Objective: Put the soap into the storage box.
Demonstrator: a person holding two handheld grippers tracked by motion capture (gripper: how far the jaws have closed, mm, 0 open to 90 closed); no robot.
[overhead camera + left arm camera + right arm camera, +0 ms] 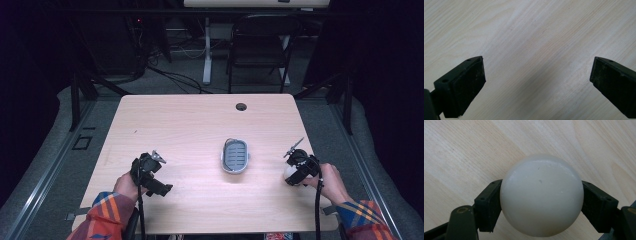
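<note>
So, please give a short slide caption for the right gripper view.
Right gripper clamps a round white soap bar above the wooden table.

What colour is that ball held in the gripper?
Creamy white, the ball shows best in the right gripper view.

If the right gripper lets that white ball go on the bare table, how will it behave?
The white ball looks smooth and fully round, so it would probably roll across the flat table. The right gripper pinches it at two small side spots, so it may slip. It keeps its shape under the squeeze, so likely rigid.
</note>
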